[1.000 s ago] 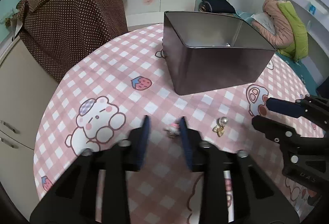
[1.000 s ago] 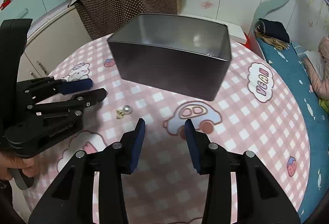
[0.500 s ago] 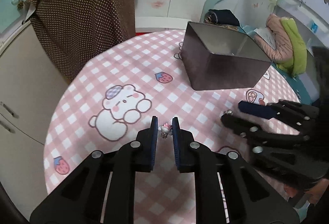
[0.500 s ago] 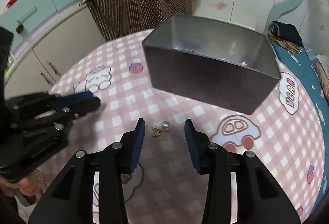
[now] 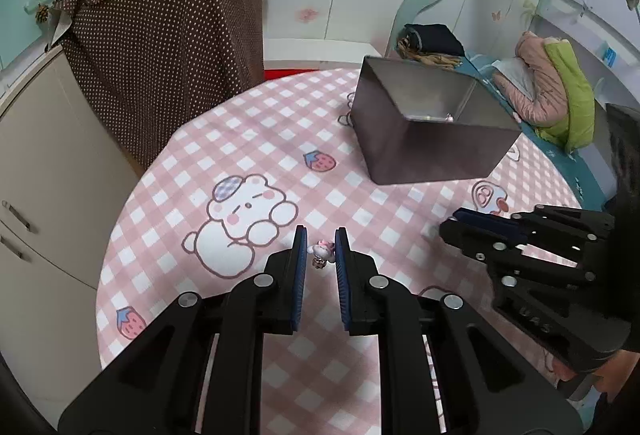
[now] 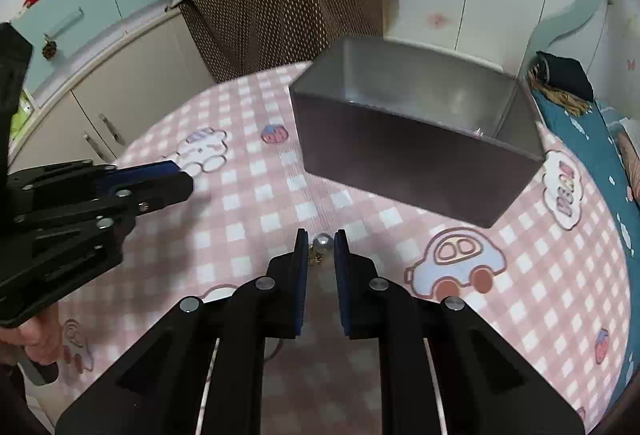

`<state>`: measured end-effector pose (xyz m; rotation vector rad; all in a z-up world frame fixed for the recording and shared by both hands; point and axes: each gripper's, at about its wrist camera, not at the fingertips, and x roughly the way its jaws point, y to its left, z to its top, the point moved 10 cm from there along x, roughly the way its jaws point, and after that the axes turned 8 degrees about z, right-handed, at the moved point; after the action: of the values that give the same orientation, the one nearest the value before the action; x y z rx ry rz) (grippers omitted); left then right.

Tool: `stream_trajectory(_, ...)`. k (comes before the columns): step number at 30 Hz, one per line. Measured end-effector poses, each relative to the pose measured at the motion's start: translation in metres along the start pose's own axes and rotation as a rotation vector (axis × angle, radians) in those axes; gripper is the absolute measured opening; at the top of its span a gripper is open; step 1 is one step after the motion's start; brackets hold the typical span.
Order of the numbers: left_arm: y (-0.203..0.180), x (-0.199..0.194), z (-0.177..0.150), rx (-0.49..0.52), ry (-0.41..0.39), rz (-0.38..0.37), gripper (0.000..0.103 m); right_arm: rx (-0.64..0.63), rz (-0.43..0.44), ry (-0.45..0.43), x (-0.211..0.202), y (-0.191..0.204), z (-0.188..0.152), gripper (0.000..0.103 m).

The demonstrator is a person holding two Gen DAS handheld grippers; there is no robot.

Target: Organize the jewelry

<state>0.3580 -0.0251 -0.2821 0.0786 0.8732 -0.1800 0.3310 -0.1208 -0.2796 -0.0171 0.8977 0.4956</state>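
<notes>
Two grippers work a checked table (image 5: 248, 131) with a tin (image 5: 424, 139) at the far side. Left gripper (image 5: 321, 247) pinches a charm (image 5: 322, 253), jaws nearly closed. Right gripper (image 6: 321, 247), jaws narrowed, brackets a pearl earring (image 6: 320, 247) on the cloth; contact unclear.

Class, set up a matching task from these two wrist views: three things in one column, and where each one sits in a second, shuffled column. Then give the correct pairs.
Things:
1. pink charm earring
2. pearl earring
3. grey metal box

Places:
A. between the right tool's fingers
B. standing open on the pink checked tablecloth, beyond both tools
C. between the left tool's fingers

Pairs: 1-C, 2-A, 3-B
</notes>
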Motion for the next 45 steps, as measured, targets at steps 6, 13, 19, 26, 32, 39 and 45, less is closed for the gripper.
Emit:
stream_trajectory(6,-0.014,-0.025,0.035,0.018,-0.062,-0.031,0.014,-0.012,0.006,-0.104,-0.051,0.001,0.035,0.012)
stream_trajectory(13,-0.052,-0.04,0.095,0.043,-0.144,-0.075,0.014,0.0,-0.044,-0.176,-0.079,-0.033,0.088,0.012)
stream_trajectory(19,-0.079,-0.021,0.13,0.029,-0.122,-0.146,0.014,0.064,-0.048,-0.127,-0.064,-0.067,0.097,0.012)
stream_trajectory(26,-0.091,0.013,0.143,0.018,-0.045,-0.193,0.015,0.126,-0.022,-0.044,-0.043,-0.088,0.098,0.013)
stream_trajectory(32,-0.079,0.025,0.145,-0.026,-0.011,-0.185,0.052,0.179,-0.039,-0.038,-0.041,-0.1,0.095,0.037)
stream_trajectory(39,-0.056,0.003,0.157,-0.096,-0.08,-0.179,0.093,0.244,-0.03,-0.099,-0.056,-0.114,0.099,0.096)
stream_trajectory(45,-0.042,-0.041,0.156,-0.069,-0.189,-0.049,0.098,0.283,-0.102,-0.162,-0.083,-0.121,0.103,0.096)
